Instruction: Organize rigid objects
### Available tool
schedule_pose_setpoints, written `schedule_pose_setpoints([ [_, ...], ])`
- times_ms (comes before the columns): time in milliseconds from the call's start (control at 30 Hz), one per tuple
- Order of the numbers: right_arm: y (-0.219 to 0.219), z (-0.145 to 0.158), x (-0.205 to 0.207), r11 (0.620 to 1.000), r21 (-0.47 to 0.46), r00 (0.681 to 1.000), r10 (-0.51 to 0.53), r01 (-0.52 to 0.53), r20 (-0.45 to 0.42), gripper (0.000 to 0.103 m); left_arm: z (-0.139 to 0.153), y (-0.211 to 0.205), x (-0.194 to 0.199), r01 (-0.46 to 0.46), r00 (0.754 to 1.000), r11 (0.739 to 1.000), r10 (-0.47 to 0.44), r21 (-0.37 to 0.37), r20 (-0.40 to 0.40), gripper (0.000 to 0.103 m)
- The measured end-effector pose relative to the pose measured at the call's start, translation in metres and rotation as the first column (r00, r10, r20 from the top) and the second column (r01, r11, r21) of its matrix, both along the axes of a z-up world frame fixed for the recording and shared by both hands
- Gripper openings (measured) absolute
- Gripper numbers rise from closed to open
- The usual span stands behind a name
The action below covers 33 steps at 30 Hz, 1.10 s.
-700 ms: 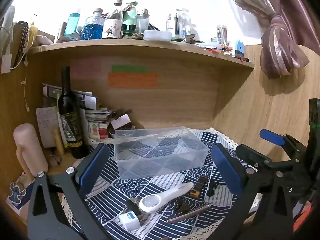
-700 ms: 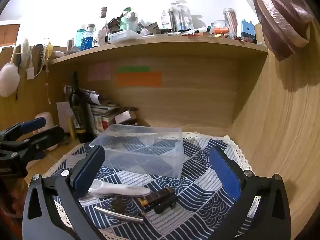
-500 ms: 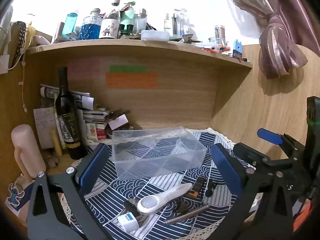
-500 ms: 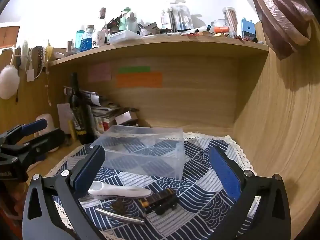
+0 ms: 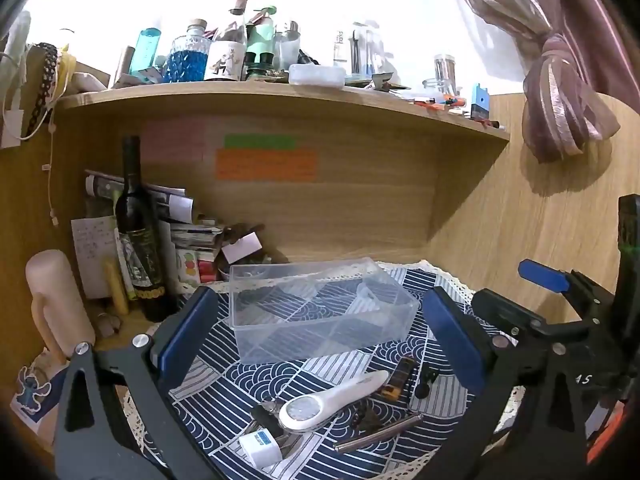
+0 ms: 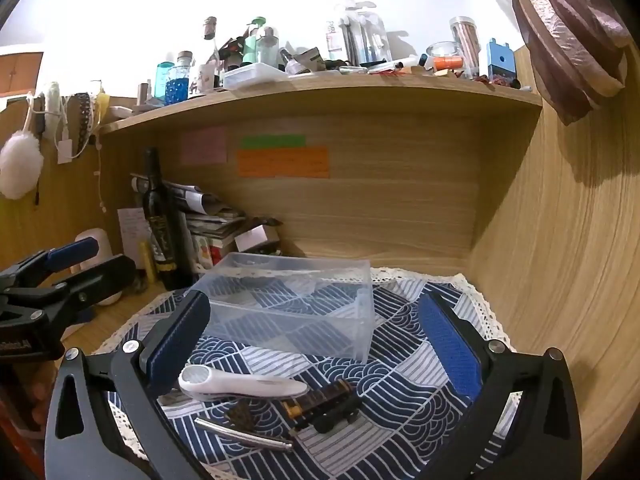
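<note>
Magnifier point(image 6: 240, 387) near front edge of patterned mat point(image 5: 224, 396), before clear bin point(image 5: 320, 312): rigid, light, likely slippery plastic; grip mid-handle; left gripper point(image 5: 320, 344) and right gripper point(image 6: 316, 348) wide open, empty.

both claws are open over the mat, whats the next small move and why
Probably lower the right claw onto the white magnifier and close on its handle. Both claws are open and hold nothing, the clear box behind looks empty, and the magnifier lies loose on the patterned mat, nearest that claw, on top of the small items, so it looks easiest to lift first.
</note>
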State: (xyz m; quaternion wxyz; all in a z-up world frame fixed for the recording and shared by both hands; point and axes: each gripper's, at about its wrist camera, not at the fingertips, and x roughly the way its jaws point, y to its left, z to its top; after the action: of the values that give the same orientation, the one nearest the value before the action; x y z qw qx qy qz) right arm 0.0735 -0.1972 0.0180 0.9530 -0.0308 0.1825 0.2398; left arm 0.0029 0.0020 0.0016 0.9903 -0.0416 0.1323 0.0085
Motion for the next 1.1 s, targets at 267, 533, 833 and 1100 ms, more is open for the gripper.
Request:
schedule_pose_setpoints([
  [267,0.0009,0.0009,-0.0019,1.000,0.006,1.000,0.001,-0.001,0.005,0.103,0.0012,-0.0005,-0.0012,0.001,1.000,1.000,-0.001,-0.002,0.004,0.103],
  [533,0.0014,0.0016,-0.0032,1.000,0.003,1.000,0.003,-0.003,0.015,0.103,0.0032,-0.0004,-0.0028,0.005,1.000,1.000,-0.005,-0.001,0.009,0.103],
  [833,0.0011,0.0042,-0.0039,1.000,0.013,1.000,0.006,-0.006,0.017,0.103,0.0018,-0.0023,-0.0024,0.010,1.000,1.000,-0.010,-0.006,0.006,0.103],
  [1100,0.0014,0.0053,-0.0048,1.000,0.024,1.000,0.014,-0.014,0.015,0.103,0.0022,-0.0035,-0.0012,0.012,1.000,1.000,-0.012,0.003,0.003,0.103],
])
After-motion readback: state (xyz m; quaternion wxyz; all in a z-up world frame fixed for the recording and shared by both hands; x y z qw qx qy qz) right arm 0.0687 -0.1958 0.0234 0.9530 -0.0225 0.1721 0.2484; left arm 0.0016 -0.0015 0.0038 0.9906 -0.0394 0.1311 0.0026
